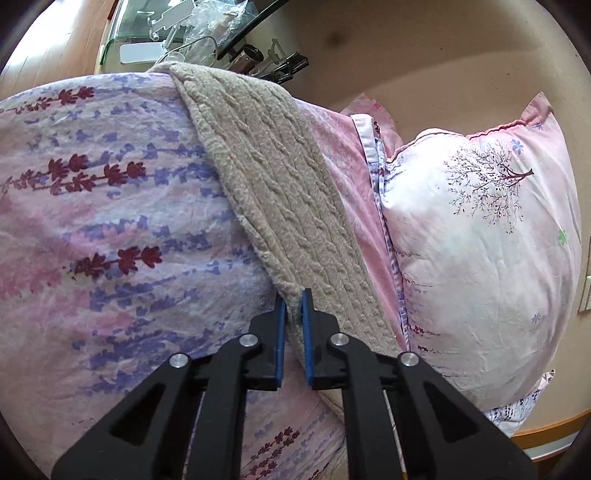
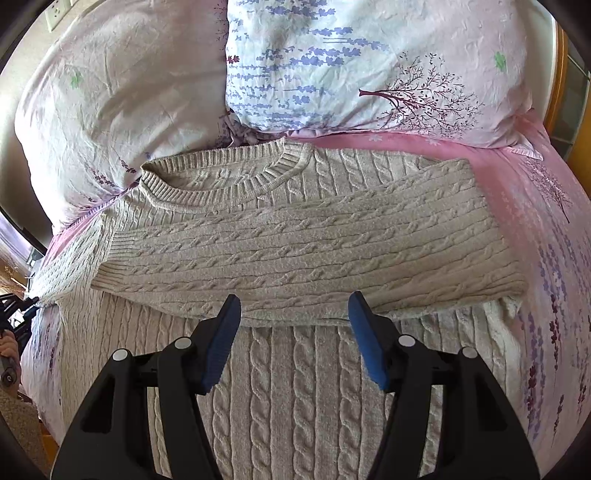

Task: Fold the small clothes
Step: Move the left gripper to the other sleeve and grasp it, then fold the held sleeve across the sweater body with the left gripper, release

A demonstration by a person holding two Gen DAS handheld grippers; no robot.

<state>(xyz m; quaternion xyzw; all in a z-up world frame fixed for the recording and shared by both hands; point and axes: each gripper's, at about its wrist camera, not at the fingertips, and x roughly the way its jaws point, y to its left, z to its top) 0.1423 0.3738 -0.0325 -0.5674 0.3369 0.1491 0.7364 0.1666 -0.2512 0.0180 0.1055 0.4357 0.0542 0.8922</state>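
Observation:
A beige cable-knit sweater (image 2: 295,240) lies flat on the bed, collar toward the pillows, with one sleeve folded across the chest. My right gripper (image 2: 294,306) is open and empty, hovering over the sweater just below the folded sleeve. In the left wrist view the sweater (image 1: 273,192) runs as a long strip away from me. My left gripper (image 1: 293,302) is shut on the sweater's near edge, with the knit pinched between the blue pads (image 1: 306,332). The left gripper also shows at the left edge of the right wrist view (image 2: 14,317).
A floral pink and purple bedsheet (image 1: 92,221) covers the bed. Two pillows (image 2: 351,66) lie at the head, one also in the left wrist view (image 1: 480,240). A glass table with clutter (image 1: 184,26) stands beyond the bed. A wooden bed frame (image 2: 557,74) edges the right side.

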